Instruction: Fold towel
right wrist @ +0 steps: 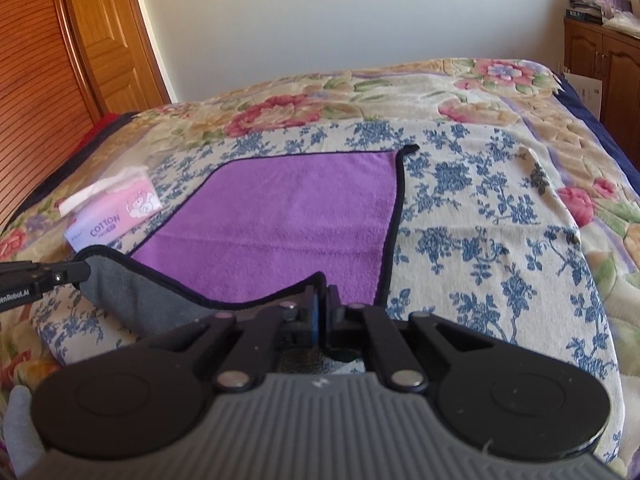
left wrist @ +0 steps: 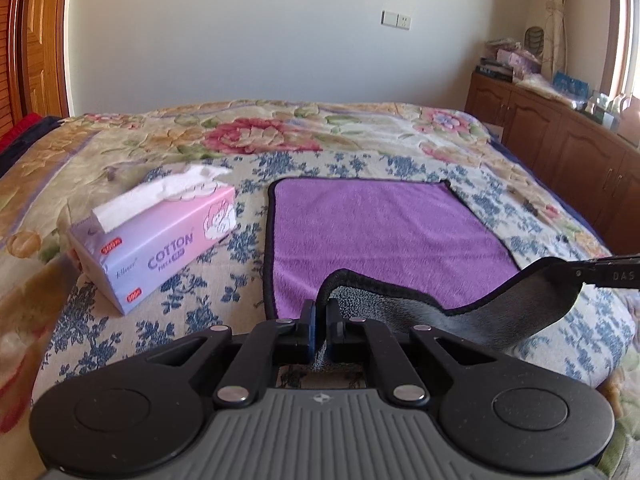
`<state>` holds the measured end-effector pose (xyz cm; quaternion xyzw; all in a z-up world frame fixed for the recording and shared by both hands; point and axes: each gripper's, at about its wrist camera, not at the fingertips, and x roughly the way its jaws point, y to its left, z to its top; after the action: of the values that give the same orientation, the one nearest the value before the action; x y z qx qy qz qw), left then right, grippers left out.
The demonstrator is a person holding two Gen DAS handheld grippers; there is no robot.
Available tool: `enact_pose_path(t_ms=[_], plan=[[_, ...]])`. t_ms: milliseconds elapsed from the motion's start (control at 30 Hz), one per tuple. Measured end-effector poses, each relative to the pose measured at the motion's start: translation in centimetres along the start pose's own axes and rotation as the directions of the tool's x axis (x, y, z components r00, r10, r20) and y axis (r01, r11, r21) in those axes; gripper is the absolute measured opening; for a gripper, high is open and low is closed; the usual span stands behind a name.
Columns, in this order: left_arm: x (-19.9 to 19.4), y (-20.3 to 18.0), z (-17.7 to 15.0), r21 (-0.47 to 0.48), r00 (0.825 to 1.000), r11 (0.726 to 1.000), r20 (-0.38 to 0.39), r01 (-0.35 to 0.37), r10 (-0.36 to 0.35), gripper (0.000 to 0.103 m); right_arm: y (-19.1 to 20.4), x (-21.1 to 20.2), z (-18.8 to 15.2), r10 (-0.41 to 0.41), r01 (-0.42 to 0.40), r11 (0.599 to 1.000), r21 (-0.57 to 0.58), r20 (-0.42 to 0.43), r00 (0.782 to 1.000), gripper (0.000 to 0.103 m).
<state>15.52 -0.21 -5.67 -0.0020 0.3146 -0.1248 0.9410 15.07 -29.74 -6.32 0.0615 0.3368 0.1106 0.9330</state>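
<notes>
Holding towel near edge lifted off bed; my left gripper and right gripper each clamped on a corner, grey underside showing.

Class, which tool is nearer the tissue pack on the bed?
Left. The left tool grips the towel corner beside the tissue pack; the right tool holds the opposite near corner.

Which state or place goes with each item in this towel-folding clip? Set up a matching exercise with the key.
Things:
1. towel
2. tissue box
3. left gripper
4. wall socket

States or places:
A. on the wall beyond the bed
B. purple on top, grey underneath
C. shut on the towel's near edge
D. left of the towel, tissue sticking out

Pairs: 1-B, 2-D, 3-C, 4-A
</notes>
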Motion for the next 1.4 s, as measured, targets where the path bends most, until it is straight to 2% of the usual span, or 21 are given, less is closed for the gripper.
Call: enact_pose_path(t_ms=[433,1400], plan=[[0.0,-0.2,1.4,-0.001,0.999,1.000,0.041,0.008,-0.008,0.005,0.4,-0.4,1.5,0.018,-0.016,0.999,-0.038,0.067,0.998,0.004],[3.0,0.1,3.9,0.006,0.998,1.000,0.056,0.014,-0.015,0.005,-0.2,2.2,4.0,0.011,0.000,0.994,-0.108,0.098,0.995,0.004]])
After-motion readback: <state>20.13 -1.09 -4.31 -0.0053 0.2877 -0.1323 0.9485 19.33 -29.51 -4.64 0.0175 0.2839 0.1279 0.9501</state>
